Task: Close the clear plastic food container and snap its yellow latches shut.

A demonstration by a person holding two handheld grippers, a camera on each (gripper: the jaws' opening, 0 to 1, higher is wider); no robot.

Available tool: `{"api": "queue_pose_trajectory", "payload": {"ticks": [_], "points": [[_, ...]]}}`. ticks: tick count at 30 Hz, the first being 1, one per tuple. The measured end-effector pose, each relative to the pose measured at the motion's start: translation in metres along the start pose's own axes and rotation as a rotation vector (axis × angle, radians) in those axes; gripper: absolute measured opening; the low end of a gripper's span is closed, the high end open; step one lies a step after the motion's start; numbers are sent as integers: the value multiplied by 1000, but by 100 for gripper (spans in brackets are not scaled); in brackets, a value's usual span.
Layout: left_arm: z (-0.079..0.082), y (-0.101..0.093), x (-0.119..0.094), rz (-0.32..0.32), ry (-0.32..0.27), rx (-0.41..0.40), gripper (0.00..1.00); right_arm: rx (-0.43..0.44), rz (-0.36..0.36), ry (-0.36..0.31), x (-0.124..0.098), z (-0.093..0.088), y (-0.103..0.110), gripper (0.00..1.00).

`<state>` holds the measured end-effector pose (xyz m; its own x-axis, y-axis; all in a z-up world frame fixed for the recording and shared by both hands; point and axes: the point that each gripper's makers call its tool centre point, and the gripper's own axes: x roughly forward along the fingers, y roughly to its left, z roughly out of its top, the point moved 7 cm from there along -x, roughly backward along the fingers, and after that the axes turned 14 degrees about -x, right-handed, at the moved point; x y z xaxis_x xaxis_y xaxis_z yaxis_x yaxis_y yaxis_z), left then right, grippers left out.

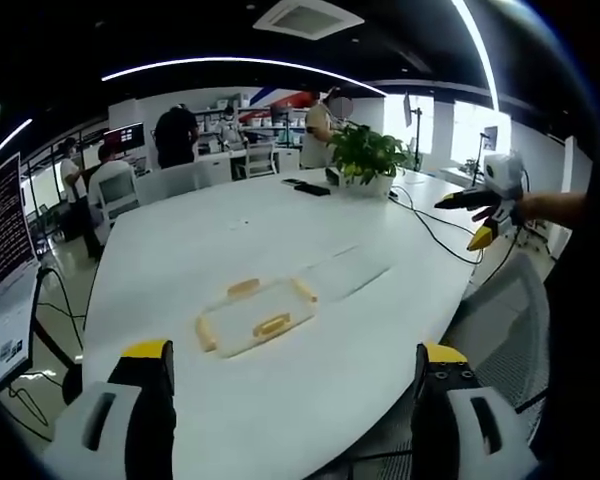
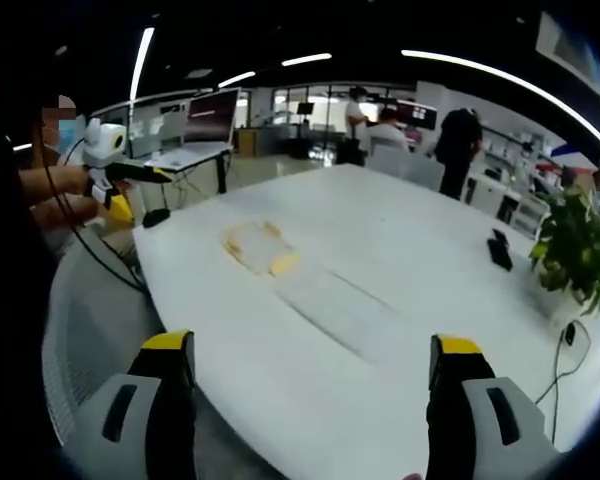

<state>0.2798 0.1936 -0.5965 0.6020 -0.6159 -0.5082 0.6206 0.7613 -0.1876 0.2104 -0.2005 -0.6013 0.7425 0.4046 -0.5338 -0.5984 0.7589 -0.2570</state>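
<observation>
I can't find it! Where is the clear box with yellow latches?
The clear container lies on the white table, ahead of the open left gripper, well short of the potted plant.

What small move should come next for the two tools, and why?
Probably bring both tools toward the clear container first. It lies alone on the white table, with its yellow latches showing. The left tool and right tool are open and apart from it, touching nothing.
</observation>
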Motion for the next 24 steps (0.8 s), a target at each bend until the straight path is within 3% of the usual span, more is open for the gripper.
{"api": "queue_pose_trajectory", "payload": {"ticks": [12, 24], "points": [[5, 13, 10, -14, 27, 46, 95, -50, 46, 13, 14, 6, -8, 93], [10, 14, 16, -26, 58, 92, 94, -91, 84, 27, 22, 10, -16, 92]]}}
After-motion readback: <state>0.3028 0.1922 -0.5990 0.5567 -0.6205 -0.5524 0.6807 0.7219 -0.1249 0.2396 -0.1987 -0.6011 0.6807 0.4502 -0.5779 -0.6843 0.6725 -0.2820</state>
